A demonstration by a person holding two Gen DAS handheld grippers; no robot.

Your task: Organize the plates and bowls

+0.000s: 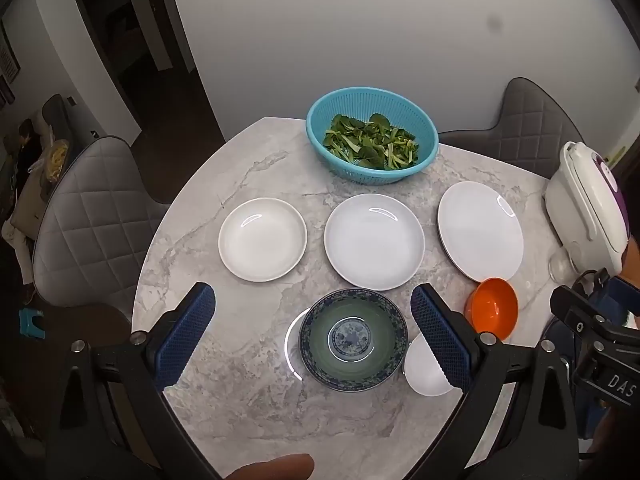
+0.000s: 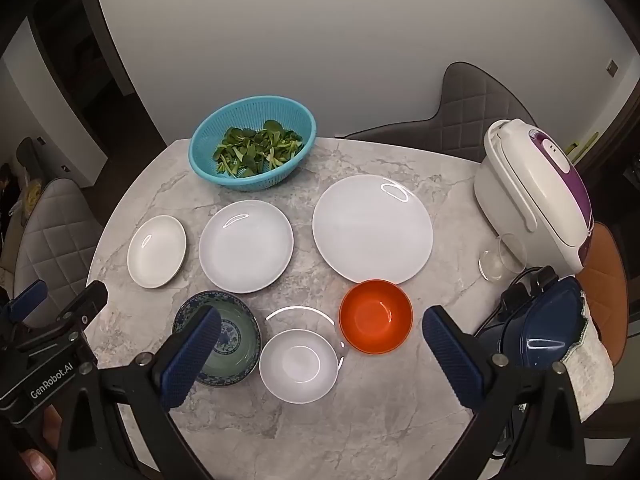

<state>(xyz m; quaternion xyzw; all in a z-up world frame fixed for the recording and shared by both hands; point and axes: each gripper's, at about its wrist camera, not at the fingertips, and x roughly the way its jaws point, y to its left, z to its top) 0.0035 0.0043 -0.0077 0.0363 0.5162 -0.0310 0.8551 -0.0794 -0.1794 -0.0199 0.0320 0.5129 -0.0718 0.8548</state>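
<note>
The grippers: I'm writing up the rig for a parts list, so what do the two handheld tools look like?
Both match: a black forked frame with silver bolts, ending in two dark blue fingers with a fine waffle texture. The left gripper has white "GenRobot.AI" lettering on its side in the right wrist view; the right gripper shows "DAS" in the left wrist view. No sleeves are visible.

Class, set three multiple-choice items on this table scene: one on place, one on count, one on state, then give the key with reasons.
1. Where is the orange bowl?
A. Just in front of the largest plate
B. Inside the colander
C. On a chair

2. How many white plates lie in the row?
A. Two
B. Three
C. Five

3. What state is the colander in?
A. Empty
B. Overturned
C. Holding greens

Key: 1 A, it sits at that plate's near rim; 2 B, three side by side; 3 C, green leaves lie inside.
</note>
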